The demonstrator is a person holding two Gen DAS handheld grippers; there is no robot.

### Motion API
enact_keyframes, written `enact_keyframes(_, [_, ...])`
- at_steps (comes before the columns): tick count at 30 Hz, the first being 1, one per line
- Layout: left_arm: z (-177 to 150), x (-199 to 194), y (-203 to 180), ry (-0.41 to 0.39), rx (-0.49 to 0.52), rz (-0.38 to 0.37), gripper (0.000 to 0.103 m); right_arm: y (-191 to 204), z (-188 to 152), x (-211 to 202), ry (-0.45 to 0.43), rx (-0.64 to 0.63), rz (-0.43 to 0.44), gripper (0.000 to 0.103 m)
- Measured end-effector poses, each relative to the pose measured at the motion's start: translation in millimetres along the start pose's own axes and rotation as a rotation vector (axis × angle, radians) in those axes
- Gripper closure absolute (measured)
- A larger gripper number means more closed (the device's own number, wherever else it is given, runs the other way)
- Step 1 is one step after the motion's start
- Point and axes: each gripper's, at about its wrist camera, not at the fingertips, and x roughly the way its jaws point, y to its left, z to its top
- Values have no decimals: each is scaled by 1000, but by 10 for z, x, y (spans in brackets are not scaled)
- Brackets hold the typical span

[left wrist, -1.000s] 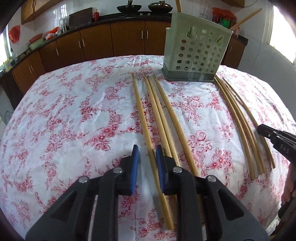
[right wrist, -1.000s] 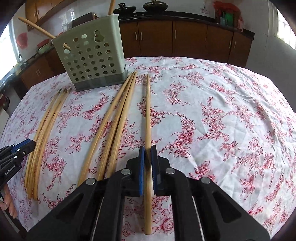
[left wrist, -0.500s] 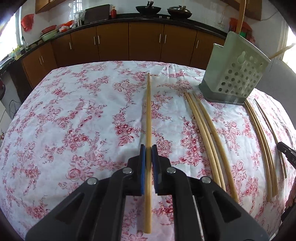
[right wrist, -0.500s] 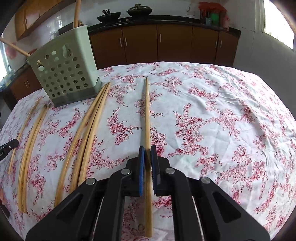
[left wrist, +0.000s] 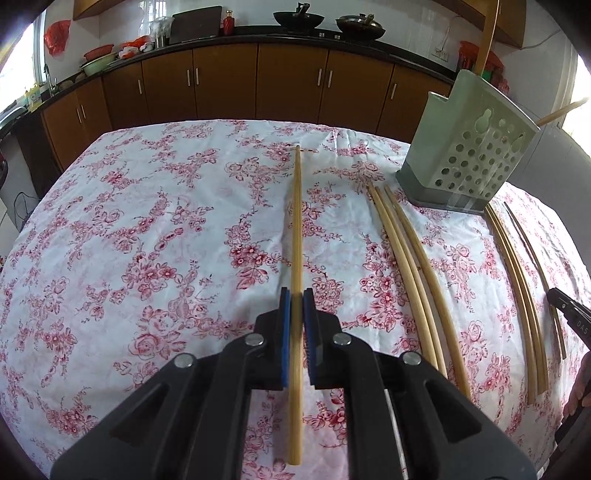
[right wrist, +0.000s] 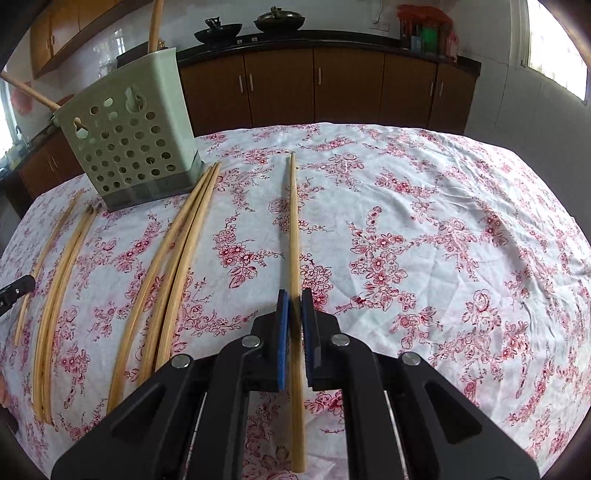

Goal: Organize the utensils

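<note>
— Where is the chopstick point(left wrist: 296, 221)?

— In the left wrist view it runs straight up the middle. The left gripper point(left wrist: 296, 310) is clenched on it: both blue pads point(left wrist: 283, 332) press against its sides, a fair way up from its near end, which pokes out toward the camera.

— Is it on the table or lifted?

— I cannot tell. Its far tip points toward the back edge of the floral tablecloth point(left wrist: 147, 240).

— And the right gripper point(right wrist: 294, 306)?

— Clamped in the same way, in its own view, on a second chopstick point(right wrist: 293, 229) that also runs away from the camera.

— What lies near them?

— Three loose chopsticks point(left wrist: 413, 258) lie together on the cloth, to the right of the held stick in the left view and to the left of it point(right wrist: 173, 266) in the right view. Beyond those lies a darker bundle point(left wrist: 513, 280), also flat on the cloth.

— The holder?

— The pale green utensil holder point(left wrist: 476, 155), perforated with round holes, stands on the table at the far ends of the loose sticks. A couple of sticks point(right wrist: 155, 22) poke out of its top.

— Behind it?

— Brown cabinets point(left wrist: 288, 85) under a dark counter, with two woks point(left wrist: 293, 16) on it.
</note>
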Motion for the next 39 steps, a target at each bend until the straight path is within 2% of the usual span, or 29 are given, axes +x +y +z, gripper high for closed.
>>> enact_keyframes(39, [-7, 3, -2, -2, -4, -5, 92, -12, -2, 5, 0, 8, 8, 94])
